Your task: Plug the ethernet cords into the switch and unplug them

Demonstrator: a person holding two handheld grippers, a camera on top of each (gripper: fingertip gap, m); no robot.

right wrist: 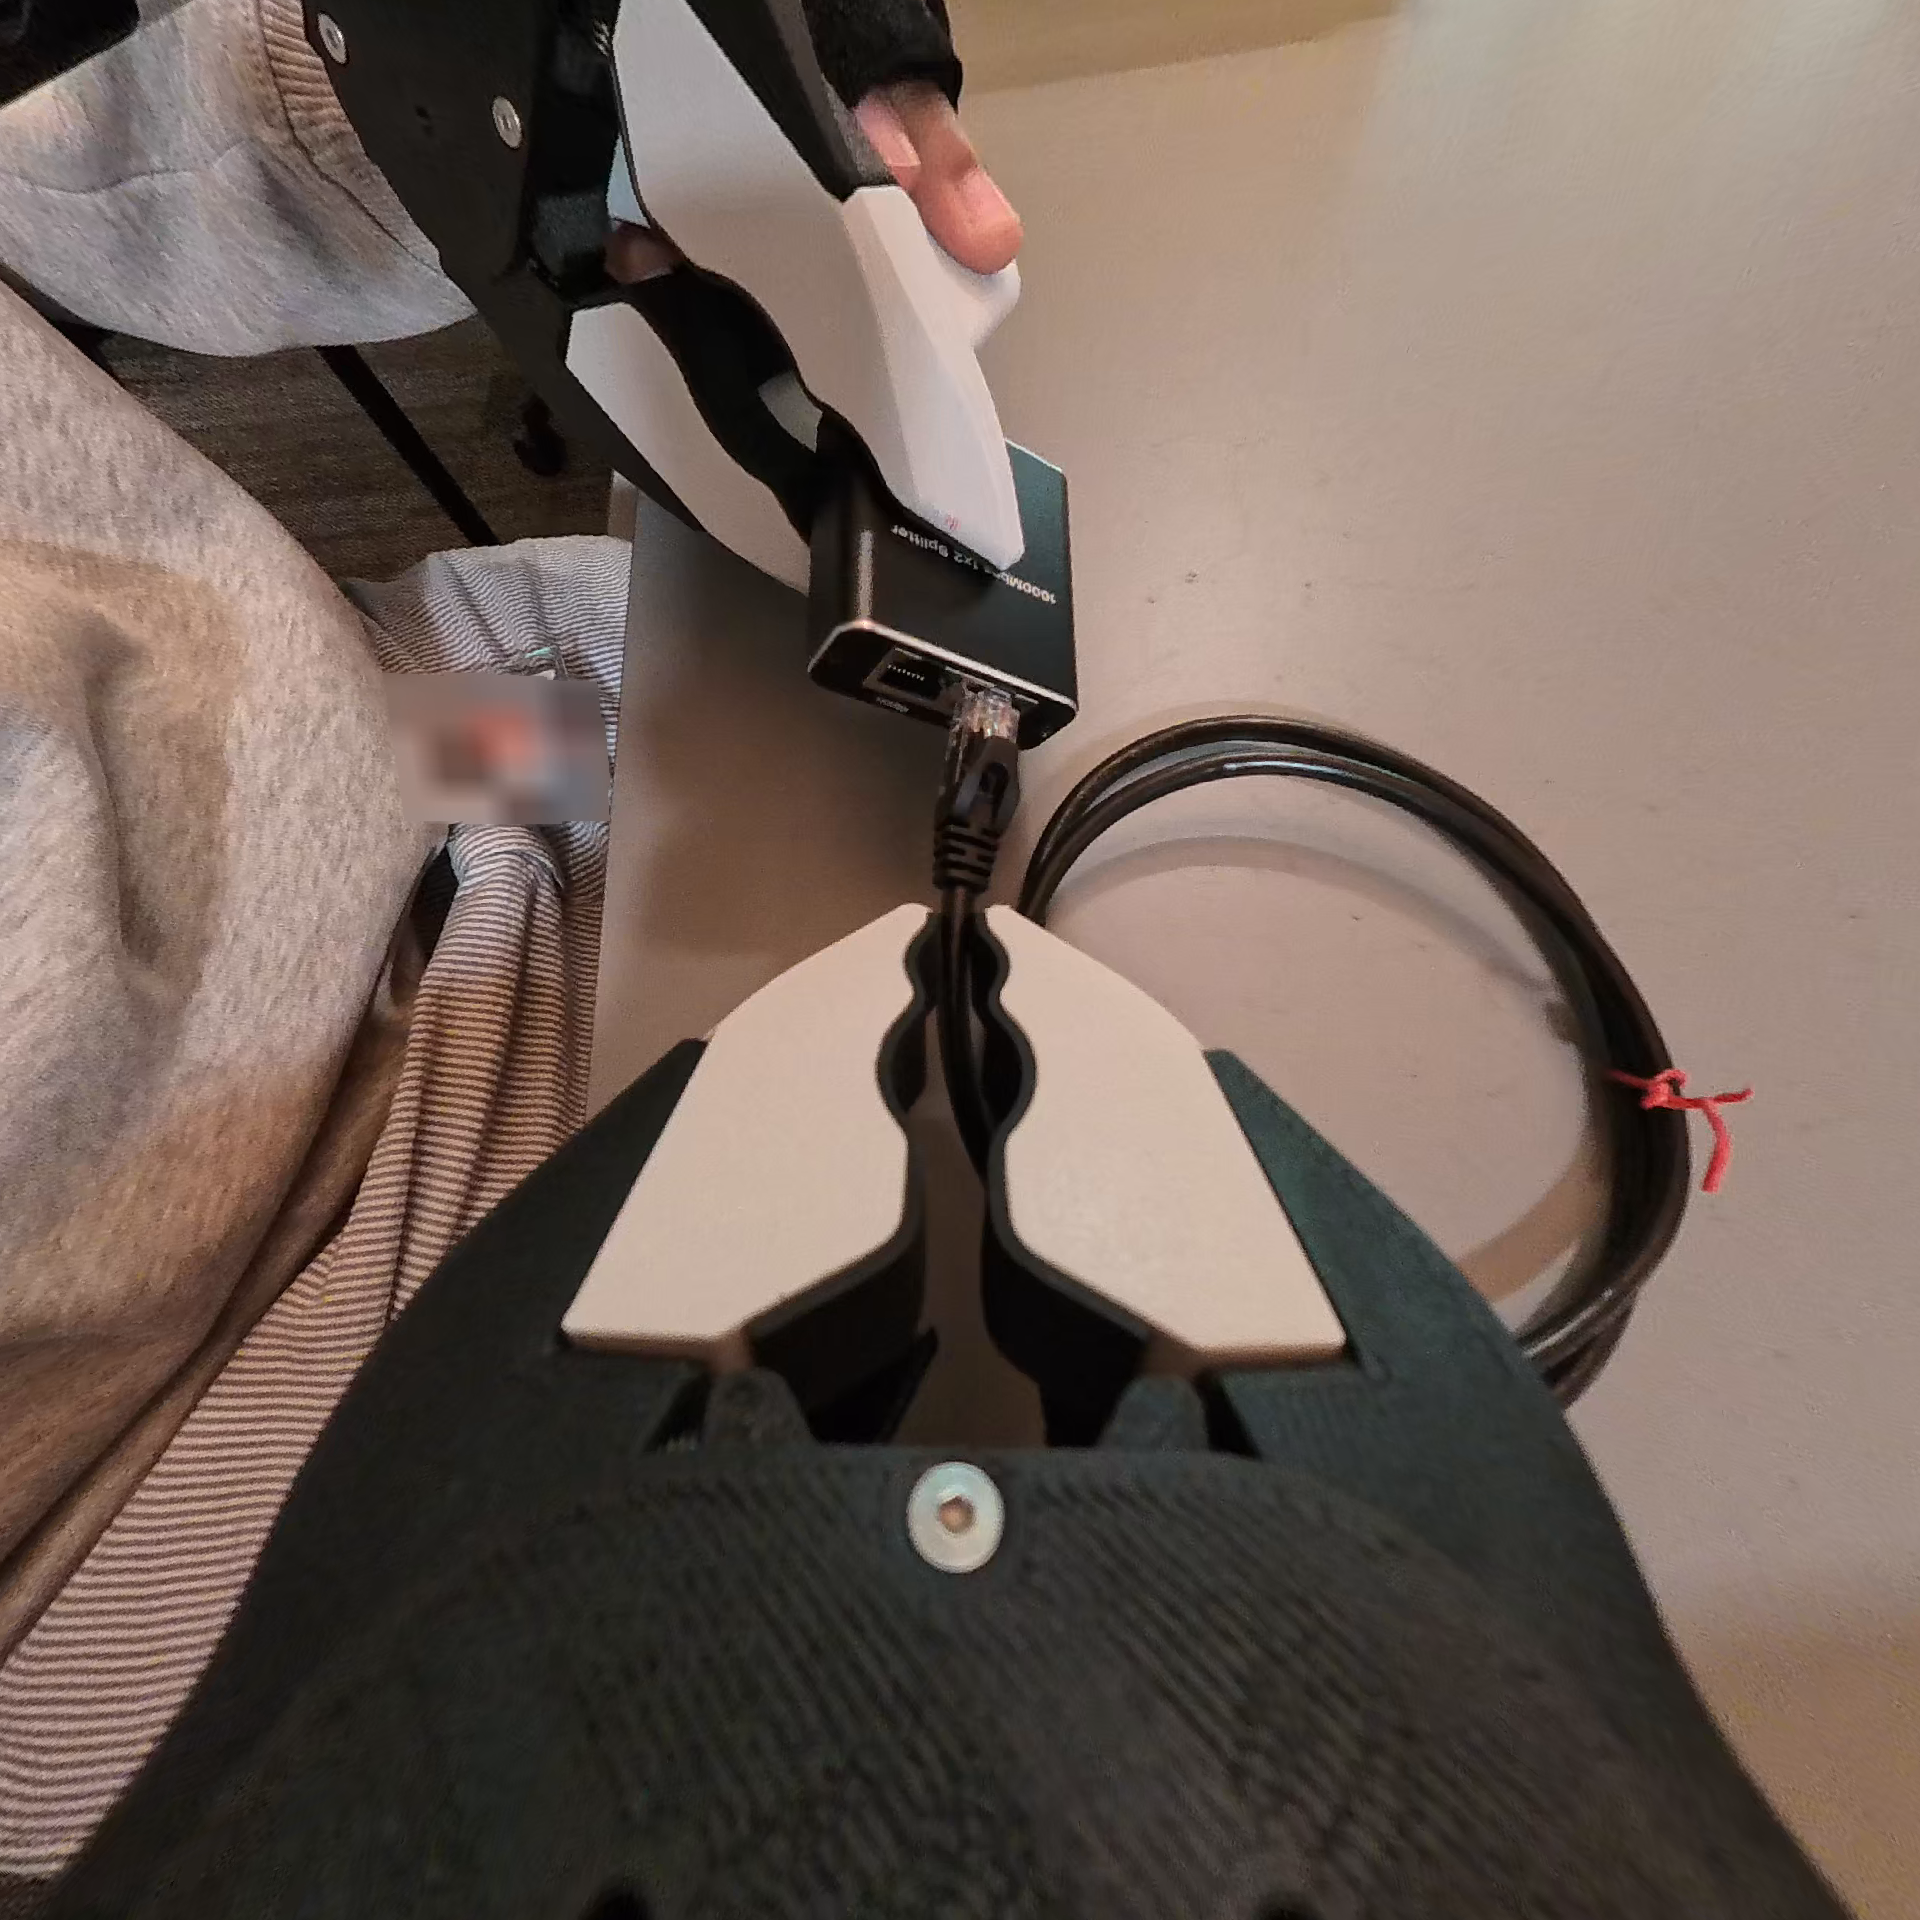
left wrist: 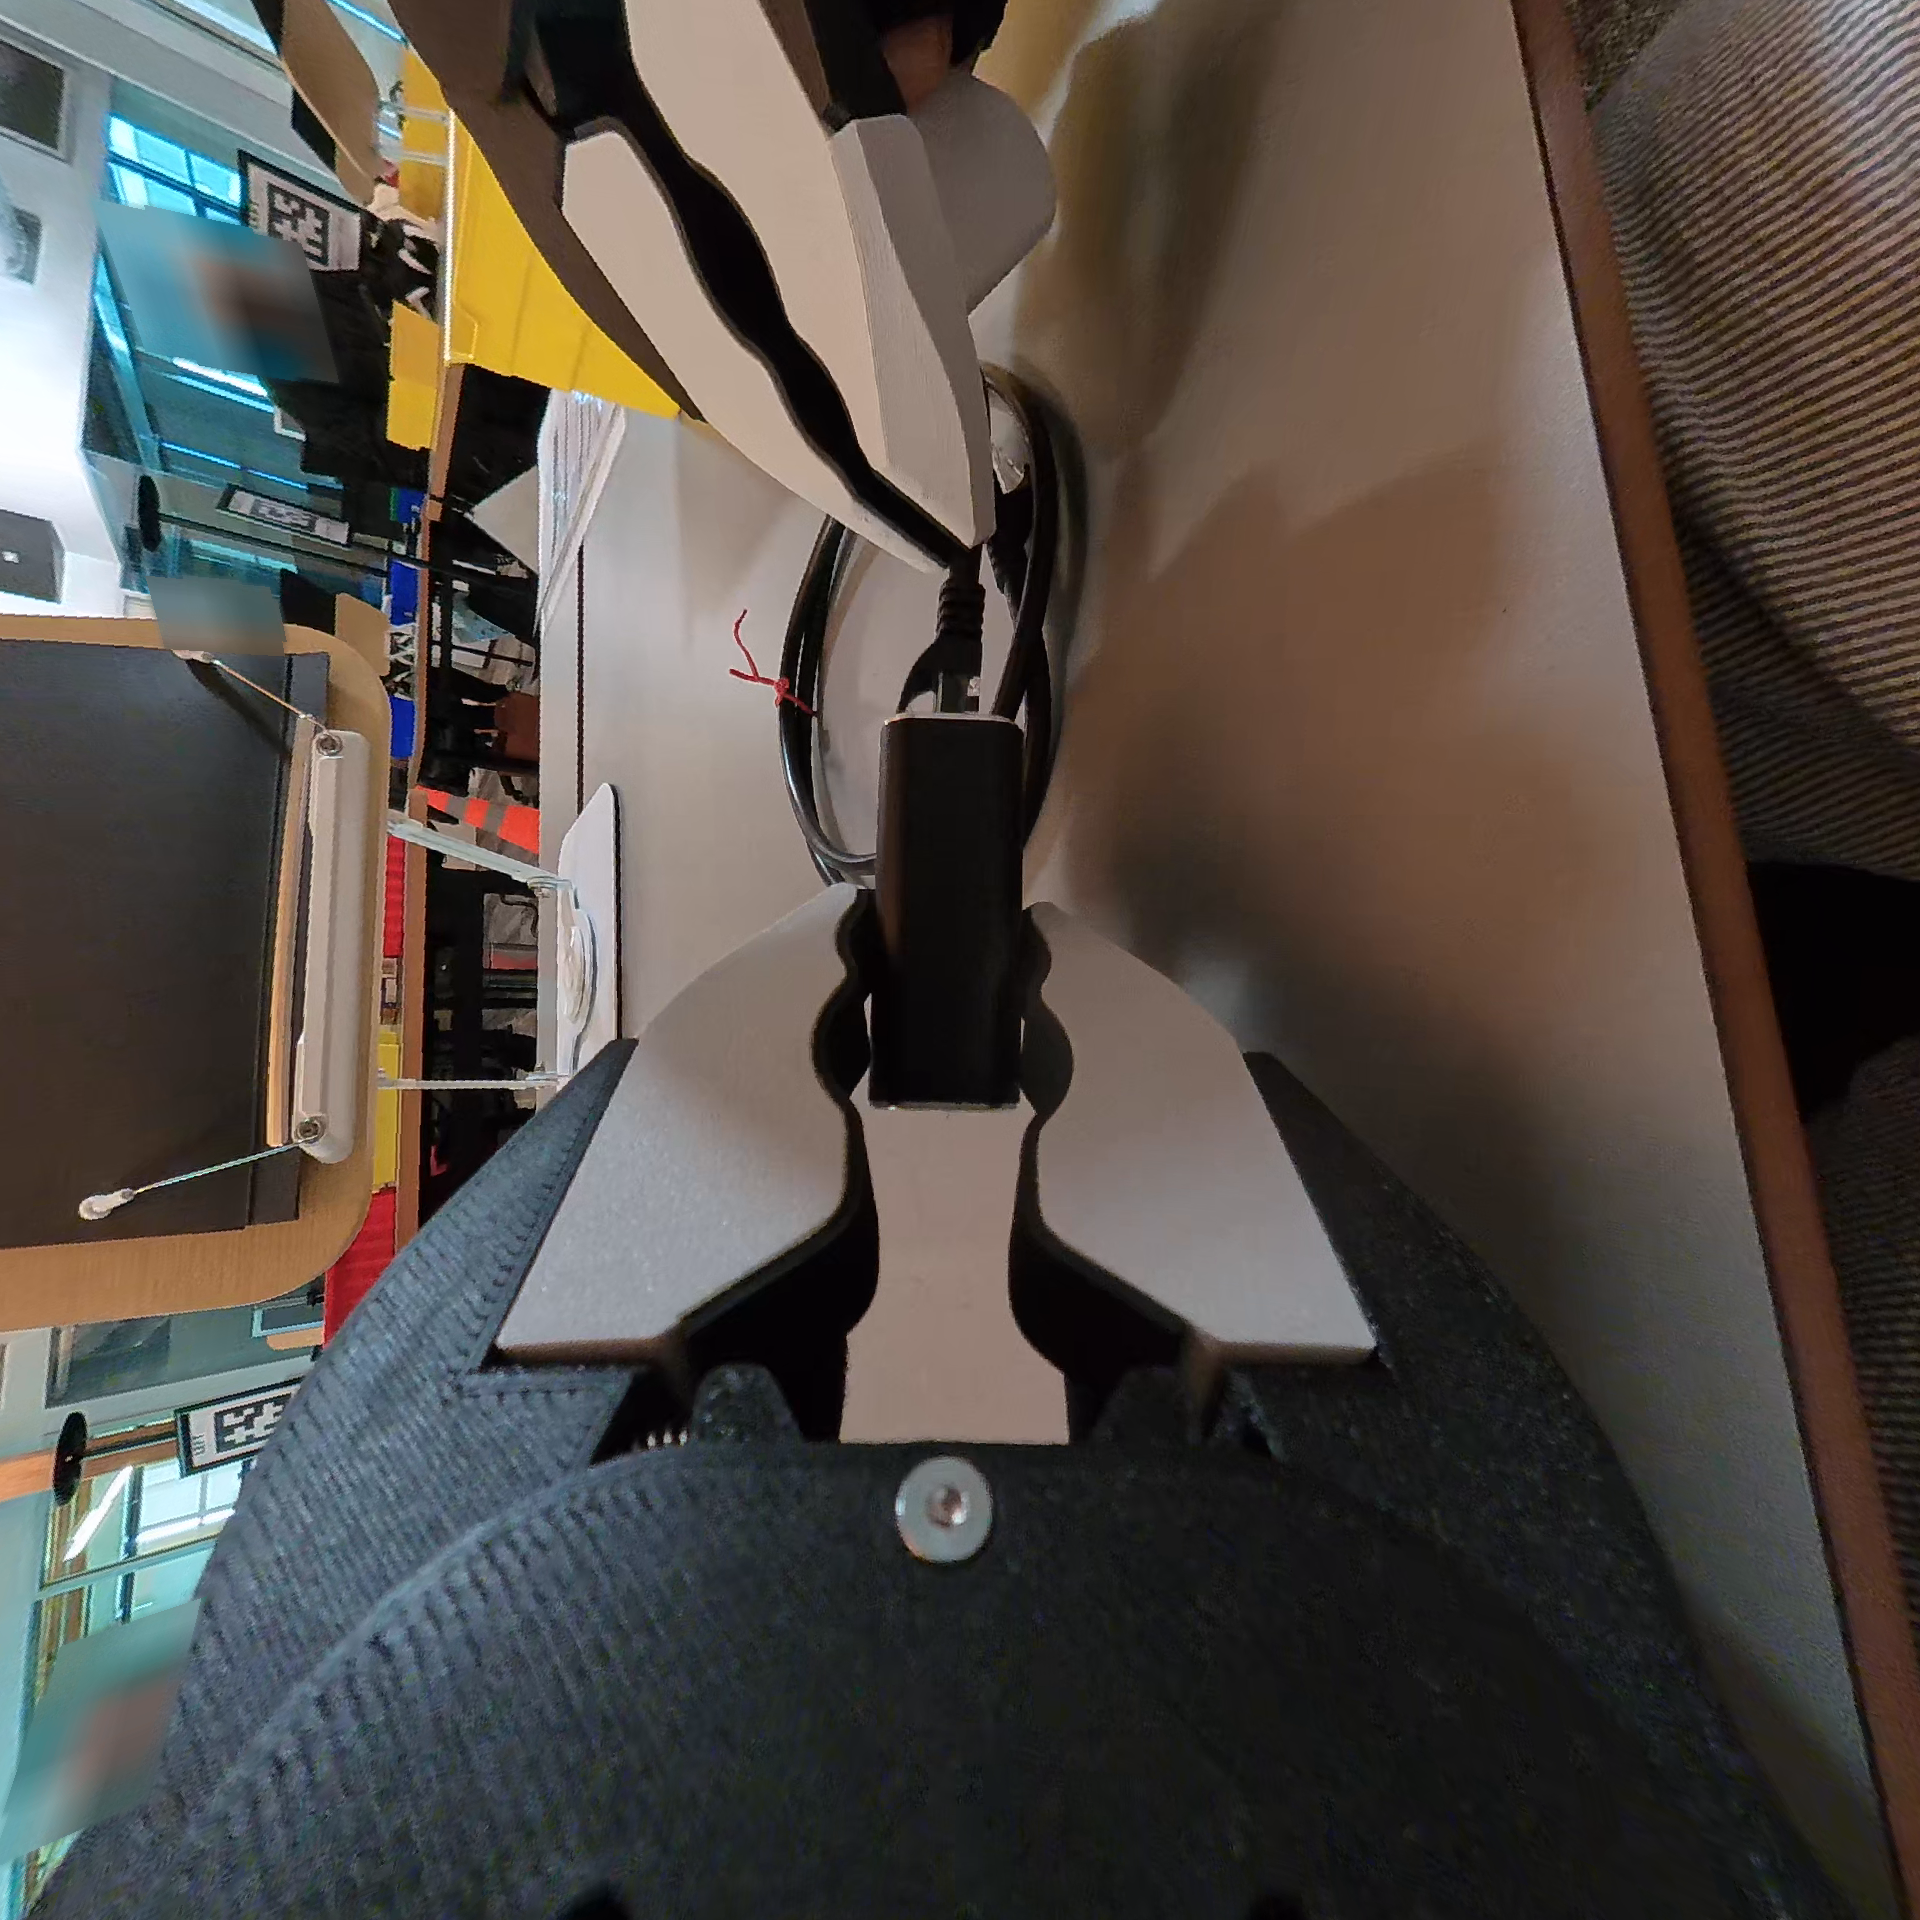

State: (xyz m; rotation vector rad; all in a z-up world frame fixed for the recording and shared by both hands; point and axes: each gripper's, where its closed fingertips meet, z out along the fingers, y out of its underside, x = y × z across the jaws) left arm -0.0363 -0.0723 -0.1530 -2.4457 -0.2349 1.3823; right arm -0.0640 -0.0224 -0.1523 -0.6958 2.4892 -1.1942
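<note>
My left gripper is shut on the small black switch and holds it above the white table. In the right wrist view the switch shows its port face. My right gripper is shut on the black ethernet cord just behind its plug. The clear plug tip is at the right-hand port, its tip at the opening. The left-hand port is empty. In the left wrist view the right gripper comes in from above and the plug meets the switch's far end.
The rest of the cord lies coiled on the table, tied with a red twist tie. The person's grey sleeve and striped clothing are at the left. The table's brown edge runs along the right of the left wrist view.
</note>
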